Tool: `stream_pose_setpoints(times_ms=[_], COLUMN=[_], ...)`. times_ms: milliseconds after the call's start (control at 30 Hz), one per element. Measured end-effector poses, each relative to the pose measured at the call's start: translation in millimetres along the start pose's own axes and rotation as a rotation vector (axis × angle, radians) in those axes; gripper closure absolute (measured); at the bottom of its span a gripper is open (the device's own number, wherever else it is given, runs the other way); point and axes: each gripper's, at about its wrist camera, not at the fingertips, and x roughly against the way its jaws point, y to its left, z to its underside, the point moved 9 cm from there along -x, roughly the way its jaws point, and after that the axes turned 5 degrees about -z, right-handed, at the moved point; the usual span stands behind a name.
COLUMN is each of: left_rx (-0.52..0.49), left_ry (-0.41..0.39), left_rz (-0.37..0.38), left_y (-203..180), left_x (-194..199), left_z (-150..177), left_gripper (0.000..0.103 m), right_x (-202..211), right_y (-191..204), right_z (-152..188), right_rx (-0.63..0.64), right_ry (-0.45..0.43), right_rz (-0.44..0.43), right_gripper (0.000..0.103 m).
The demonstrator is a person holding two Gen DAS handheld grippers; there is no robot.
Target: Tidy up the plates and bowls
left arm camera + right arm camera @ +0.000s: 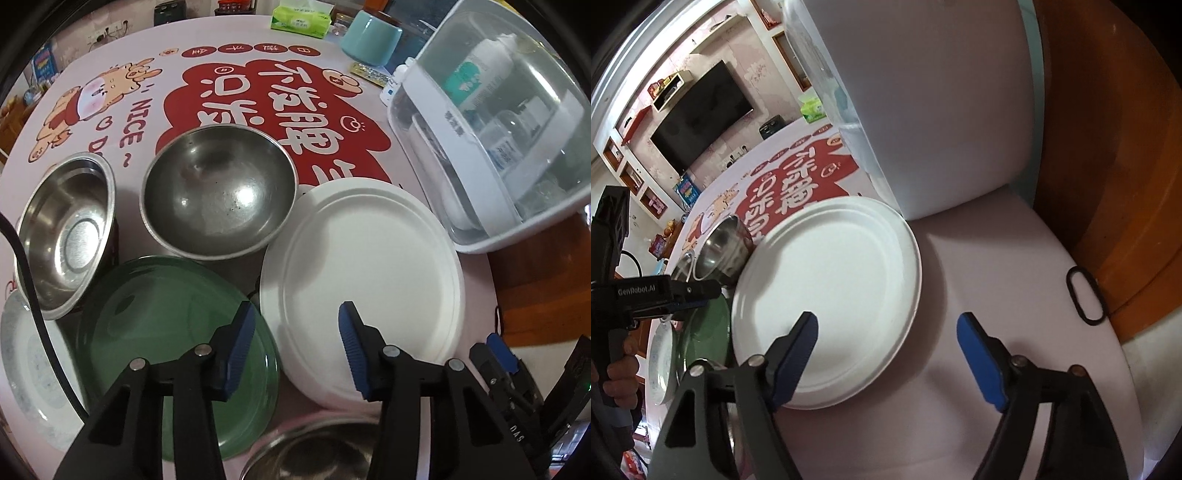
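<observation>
Looking down my left tool (297,326), I see its blue pads partly apart with nothing pressed between them; one pad hangs over the green glass plate (173,332) at lower left, the other over the white plate (364,280) at centre right, and the gap sits above the seam where those two plates meet. Above them, in the middle of the frame, stands a large steel bowl (218,192), and a smaller steel bowl (66,236) tilts at the left edge, leaning over a pale patterned plate (33,373) in the lower left corner. Another steel rim (310,454) shows at the bottom, blurred. A clear-lidded storage box (495,147) fills the upper right on the printed tabletop (122,62).

From my right tool (886,334), the pads stand wide, gripping nothing. The left pad floats over the near rim of the white plate (831,295); the right pad is over bare tabletop (979,258). At the left edge my other hand (620,373) grips the left tool's handle, and the box's white wall (942,110) towers at the top.
</observation>
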Motion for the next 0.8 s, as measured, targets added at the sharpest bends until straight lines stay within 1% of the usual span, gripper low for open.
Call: stream_pose_setpoints(times_ms=[33, 367, 433, 600, 800], left_rx=[0.005, 0.01, 0.007, -0.003, -0.008], left_ry=[0.0, -0.005, -0.007, 0.007, 0.026], left_rz=[0.0, -0.049, -0.063, -0.106, -0.14], left_y=[0, 4, 5, 5, 5], left_x=[-4, -27, -29, -38, -45], left_z=[-2, -13, -14, -15, -16], left_gripper=[0.061, 0.063, 0.063, 0.065, 0.065], right_x=[-2, -18, -20, -23, -26], right_y=[-1, -6, -7, -12, -14], right_z=[0, 3, 3, 4, 5], right_rx=[0.0, 0.011, 0.01, -0.001, -0.012], right_ry=[0.002, 0.024, 0.028, 0.037, 0.048], right_rz=[0.001, 0.013, 0.016, 0.018, 0.002], right_gripper=[0.03, 0.045, 0.049, 0.057, 0.066])
